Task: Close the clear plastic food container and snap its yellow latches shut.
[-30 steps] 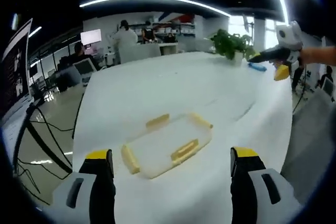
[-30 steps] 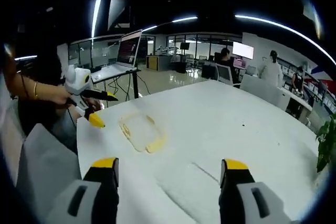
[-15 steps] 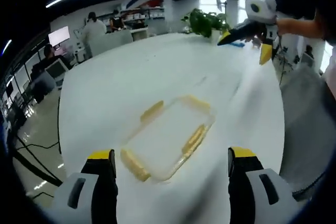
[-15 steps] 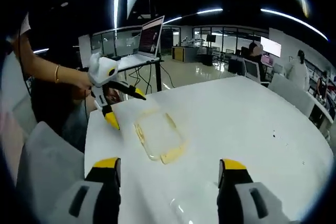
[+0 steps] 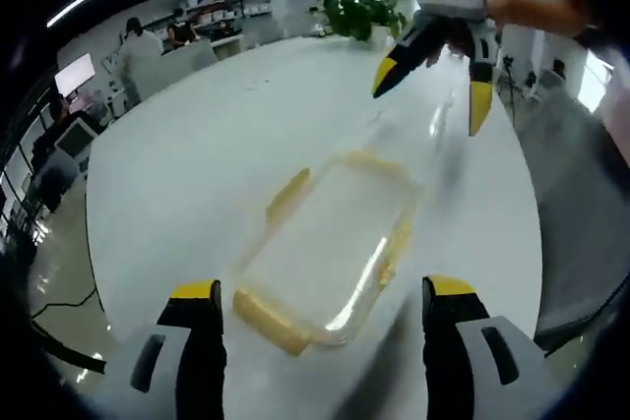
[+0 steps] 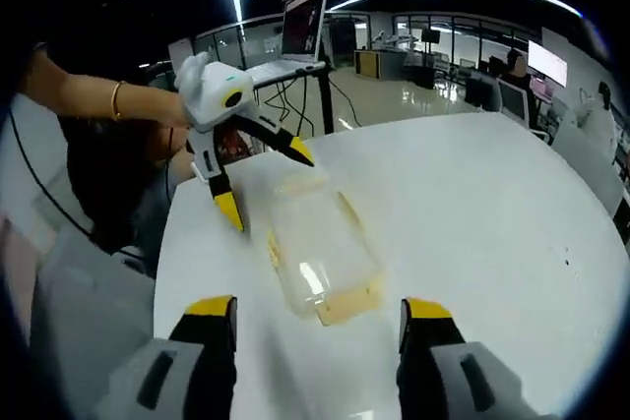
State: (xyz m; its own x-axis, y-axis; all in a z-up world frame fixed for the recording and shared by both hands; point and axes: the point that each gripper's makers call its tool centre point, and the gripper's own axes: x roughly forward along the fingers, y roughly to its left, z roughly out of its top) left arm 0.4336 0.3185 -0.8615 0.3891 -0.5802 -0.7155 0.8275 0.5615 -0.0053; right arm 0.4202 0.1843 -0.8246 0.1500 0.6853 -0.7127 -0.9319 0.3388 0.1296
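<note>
While half a second ago the clear plastic food container with yellow latches (image 5: 330, 258) sat farther out on the white round table (image 5: 197, 154), both grippers have now closed in on it. It lies just ahead of the left gripper (image 5: 320, 341) at twelve o'clock. The right gripper (image 6: 315, 351) approaches from its far end; both have wide jaws holding nothing, so latching has not begun.
</note>
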